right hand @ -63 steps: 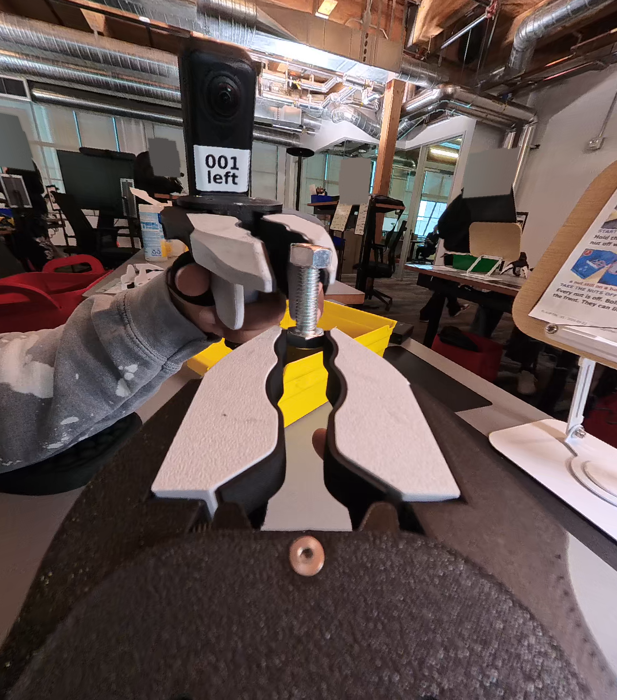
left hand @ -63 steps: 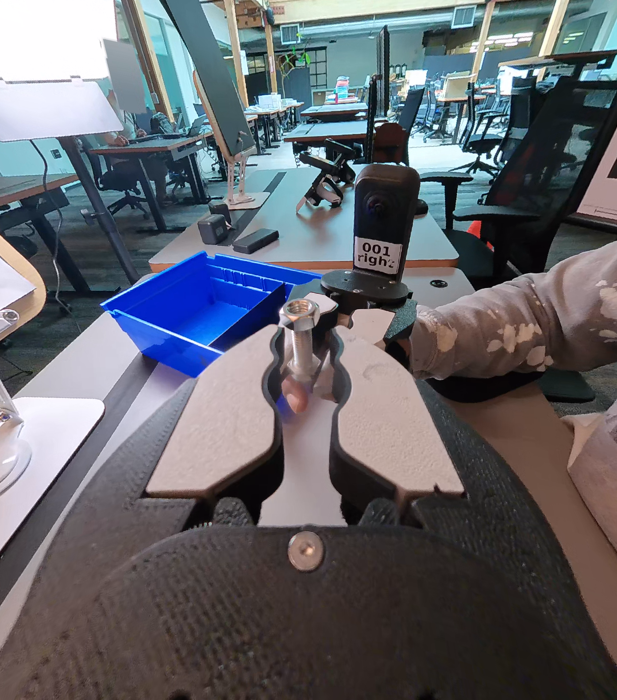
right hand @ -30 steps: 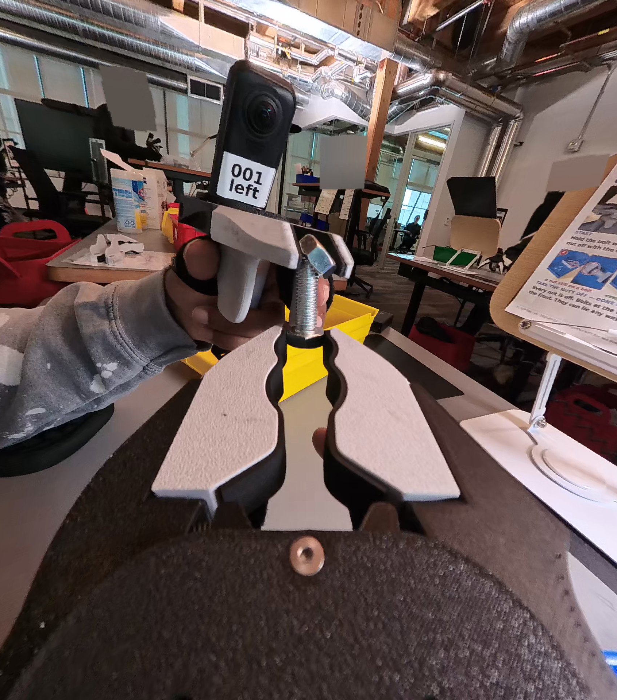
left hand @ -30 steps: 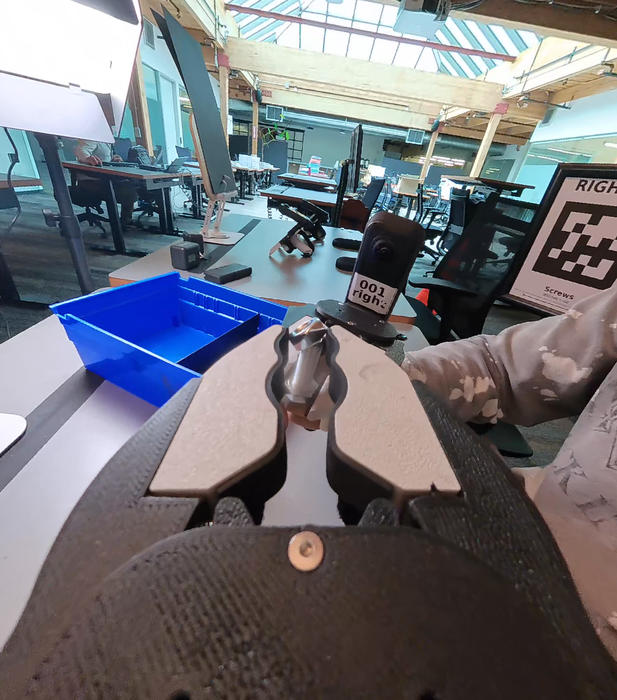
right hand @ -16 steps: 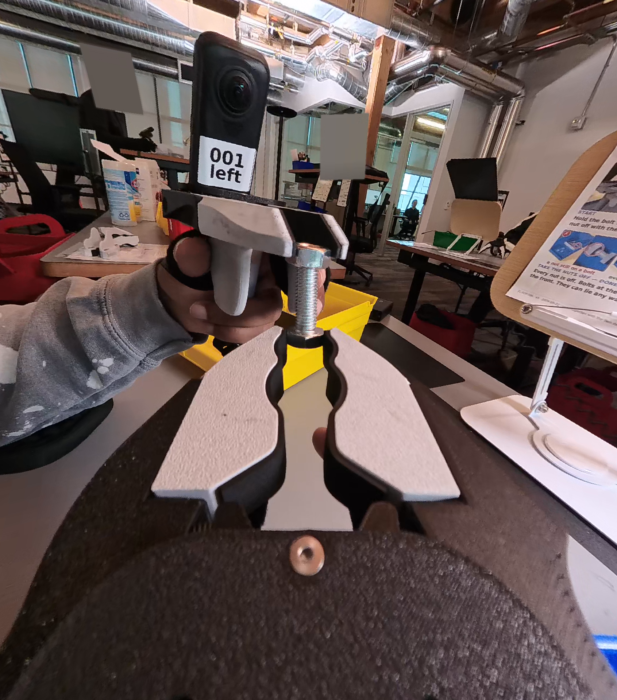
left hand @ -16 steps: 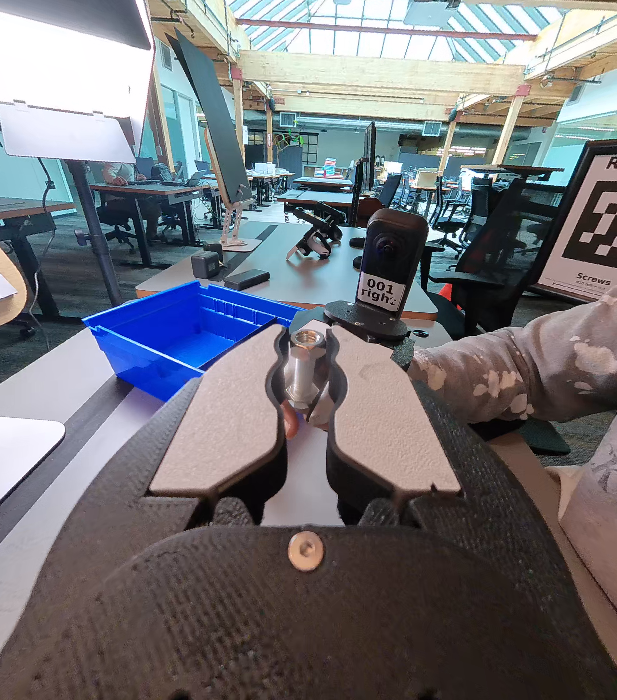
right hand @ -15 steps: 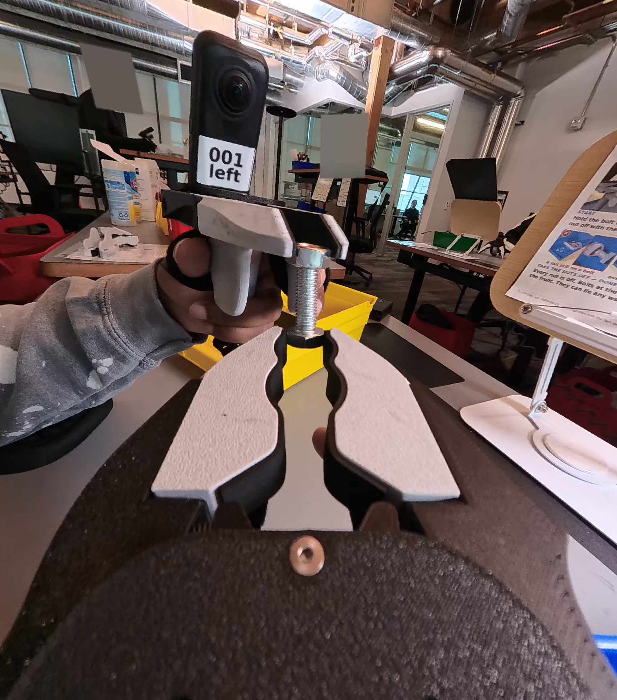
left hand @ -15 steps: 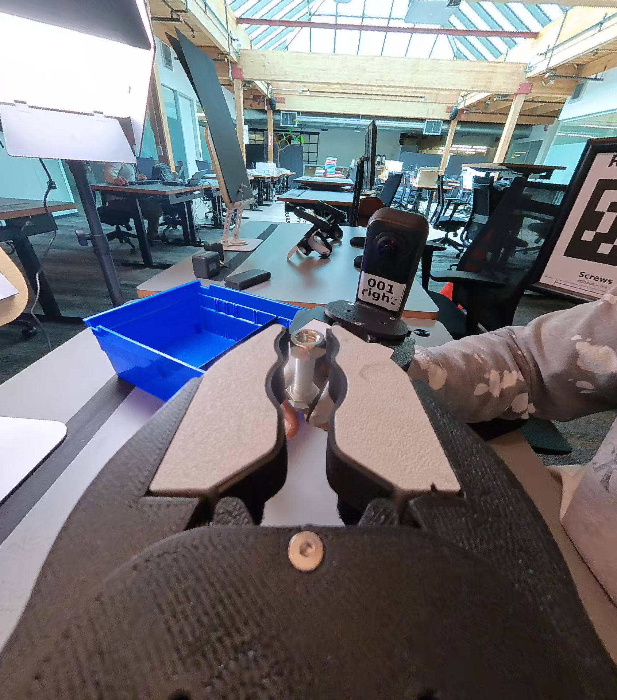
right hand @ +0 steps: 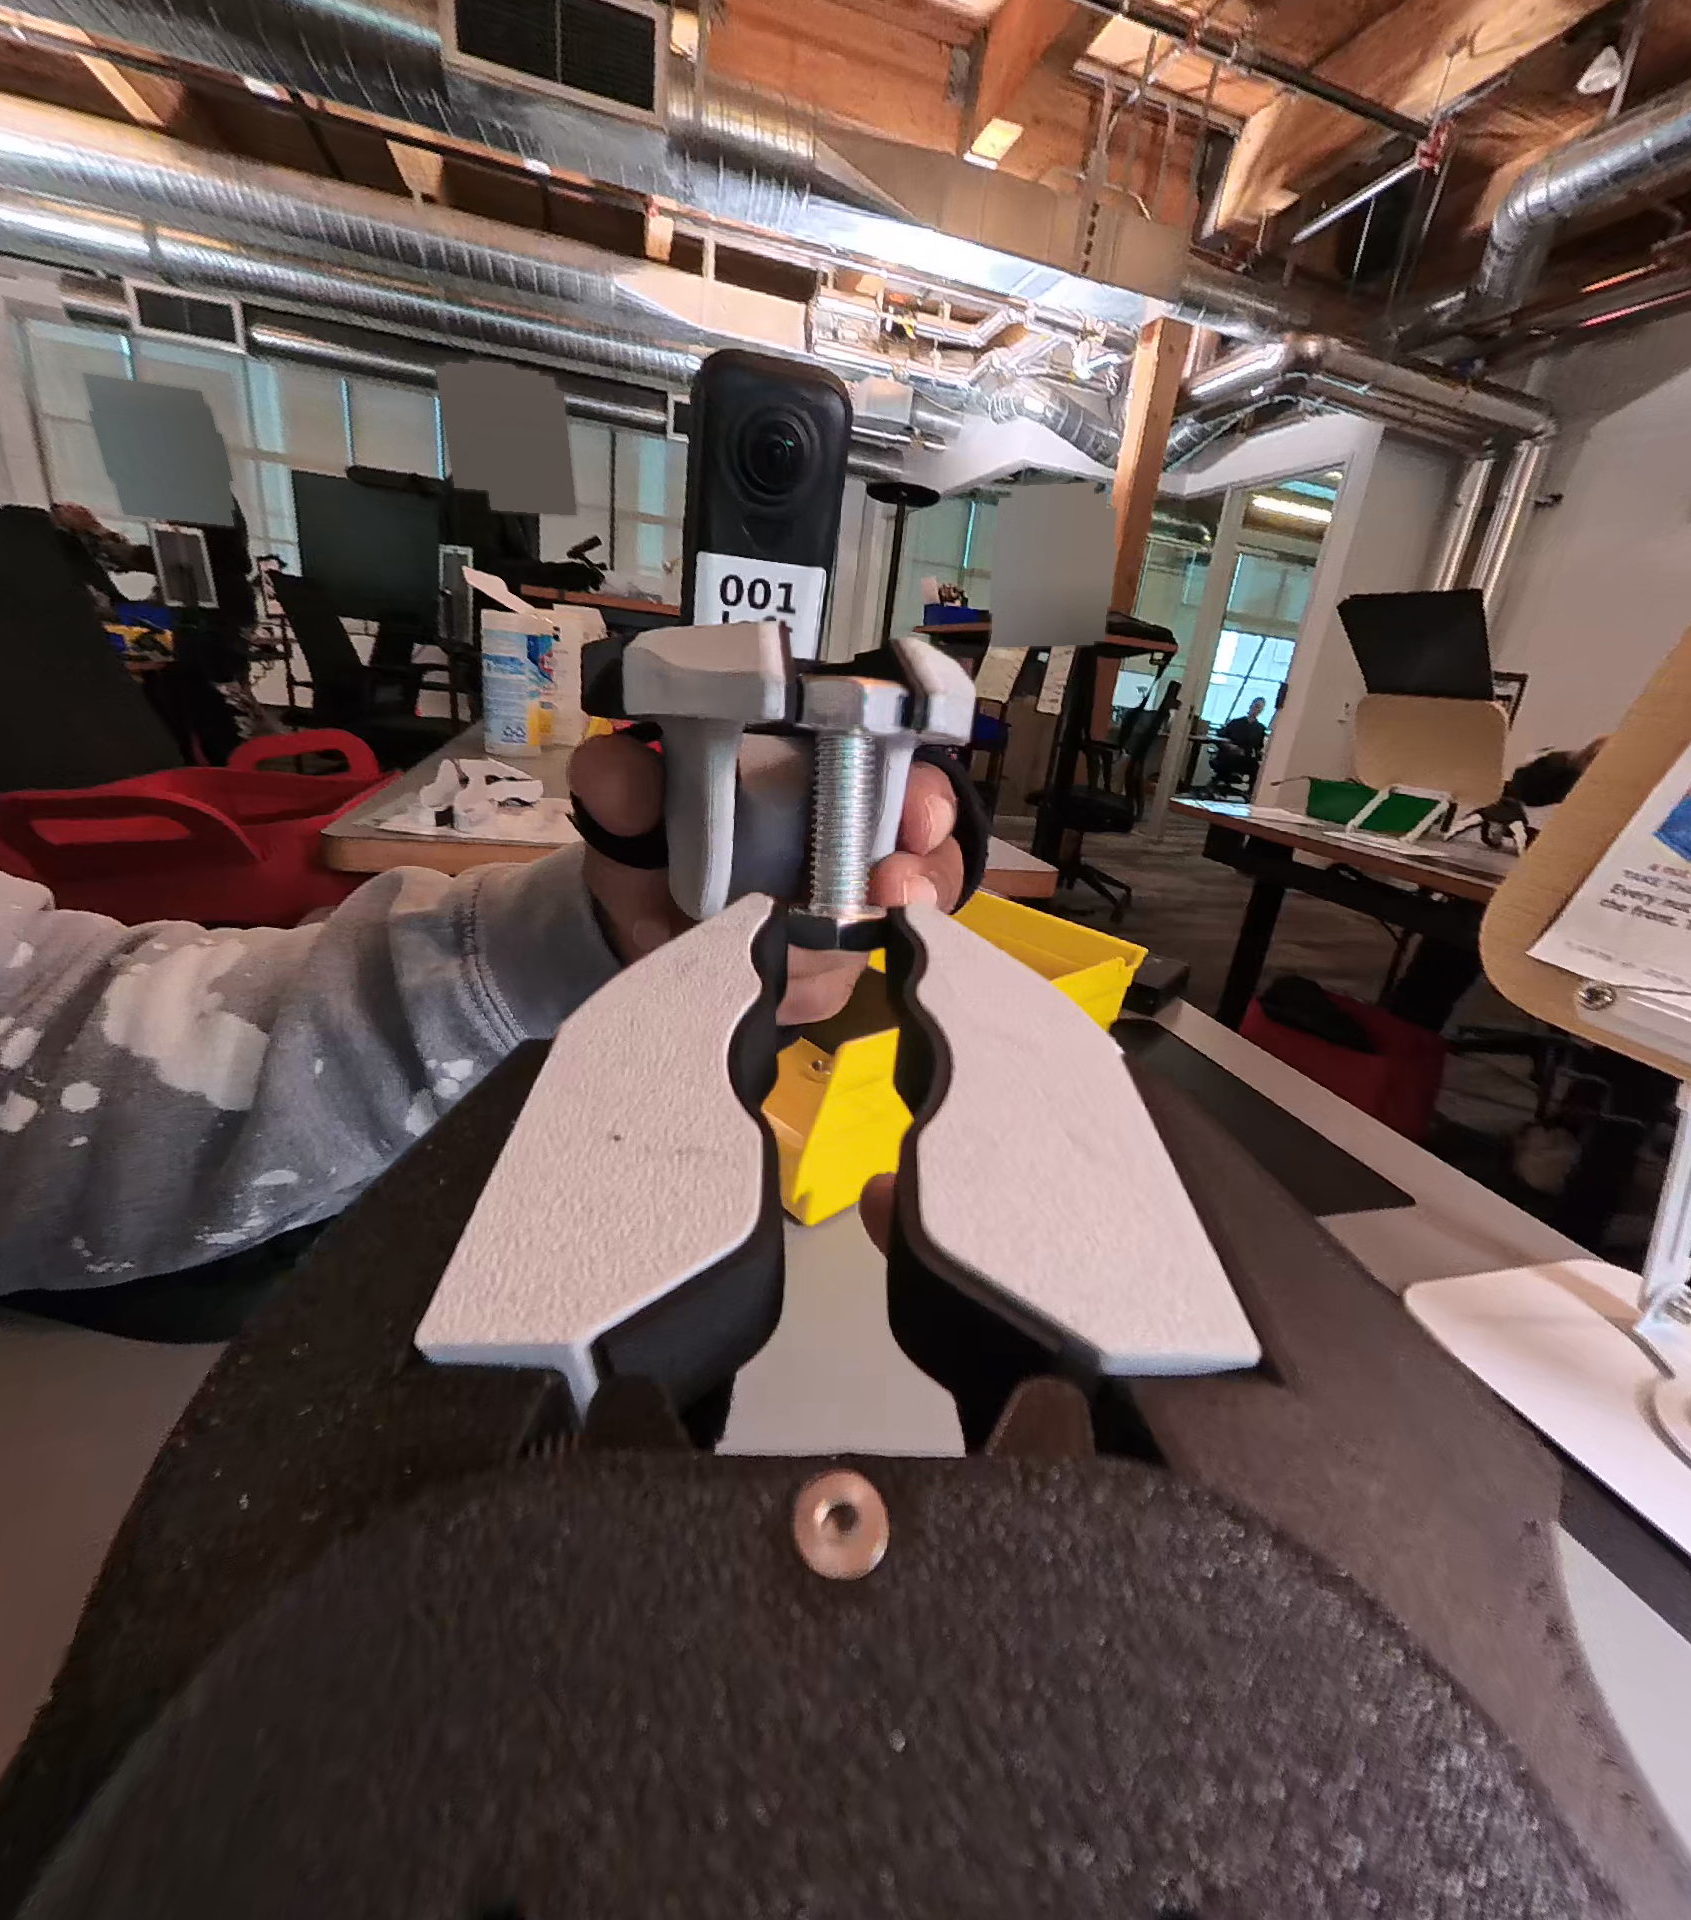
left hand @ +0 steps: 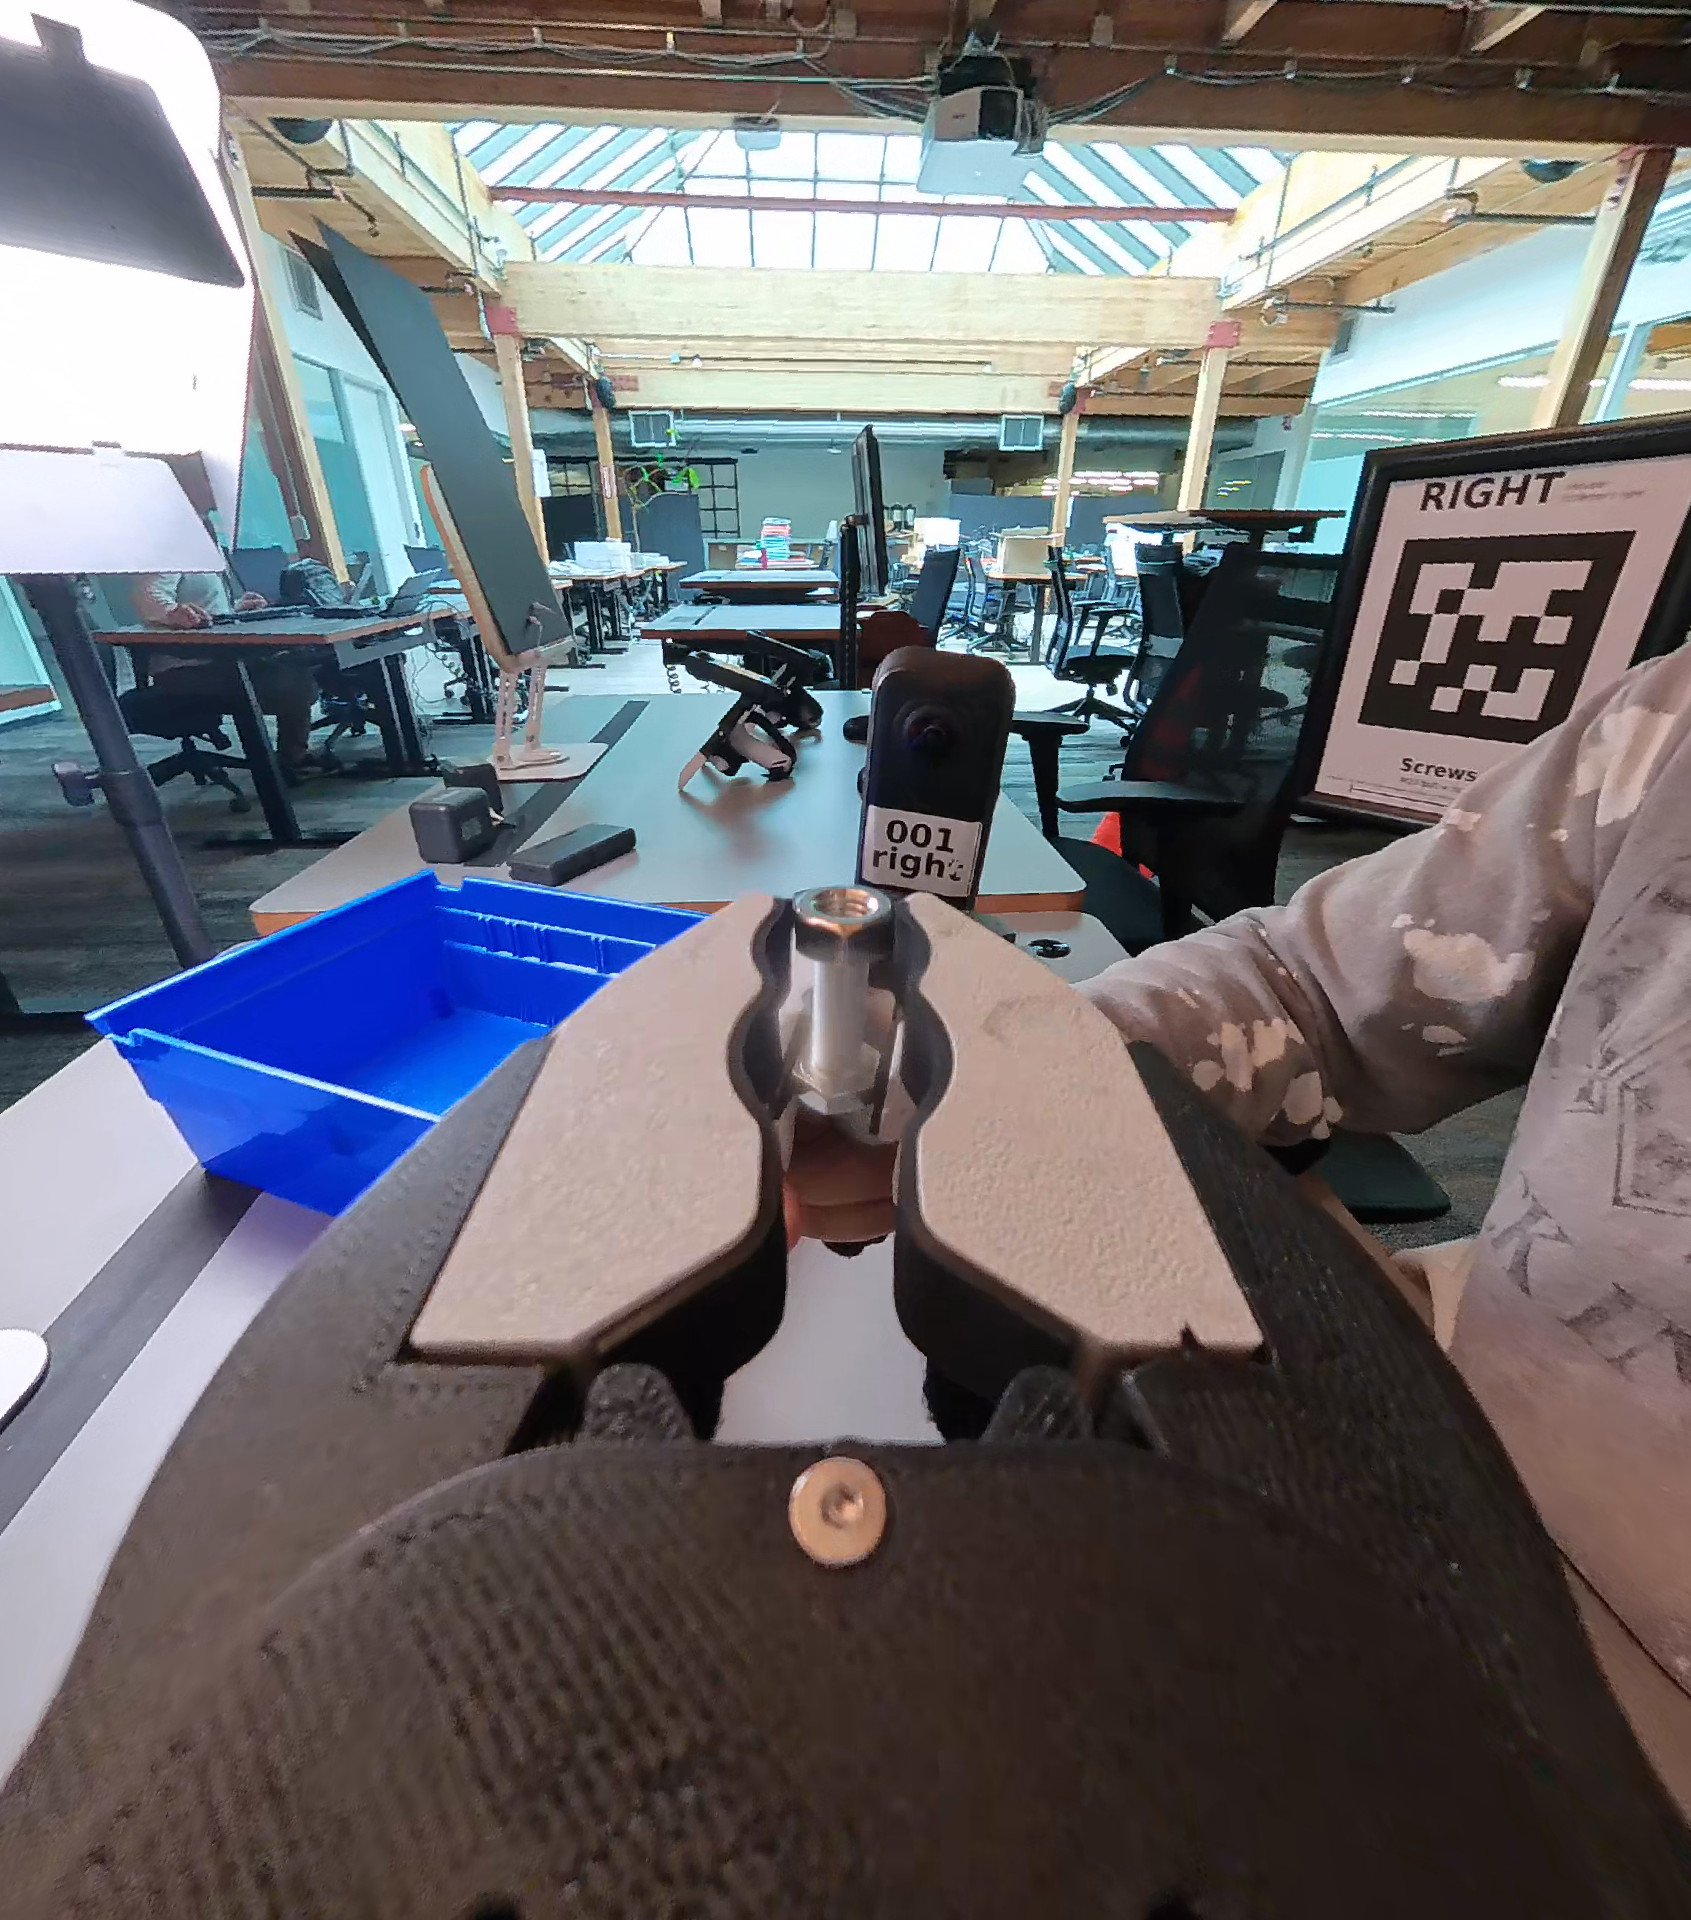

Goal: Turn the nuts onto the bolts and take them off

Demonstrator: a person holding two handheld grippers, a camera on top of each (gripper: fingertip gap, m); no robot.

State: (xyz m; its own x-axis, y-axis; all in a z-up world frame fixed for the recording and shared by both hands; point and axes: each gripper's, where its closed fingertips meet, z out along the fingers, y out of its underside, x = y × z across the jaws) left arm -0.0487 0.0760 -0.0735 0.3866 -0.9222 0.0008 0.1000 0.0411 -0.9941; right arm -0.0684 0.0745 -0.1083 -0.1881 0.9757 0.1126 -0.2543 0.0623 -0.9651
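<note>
A silver bolt (right hand: 841,821) stands upright between my two grippers, above the table. My left gripper (left hand: 841,925) is shut on the bolt's hex head (left hand: 841,916); it also shows in the right wrist view (right hand: 851,707), facing the camera. My right gripper (right hand: 836,930) is shut on the nut (right hand: 836,914), which sits at the lower end of the threaded shaft. In the left wrist view the nut (left hand: 825,1091) shows between my left fingers. The right gripper is mostly hidden there; only its camera (left hand: 934,769) shows.
A blue bin (left hand: 353,1029) sits on the table to the left in the left wrist view. A yellow bin (right hand: 1028,956) sits behind the grippers in the right wrist view. An instruction board (right hand: 1651,883) on a white stand base (right hand: 1547,1371) is at the right. A framed sign (left hand: 1506,623) stands behind the sleeve. The tips of both grippers are at nearly the same place.
The bolt has gone from tilted to upright in the right wrist view. The left gripper has turned to face the right one squarely. Both grips are unchanged.
</note>
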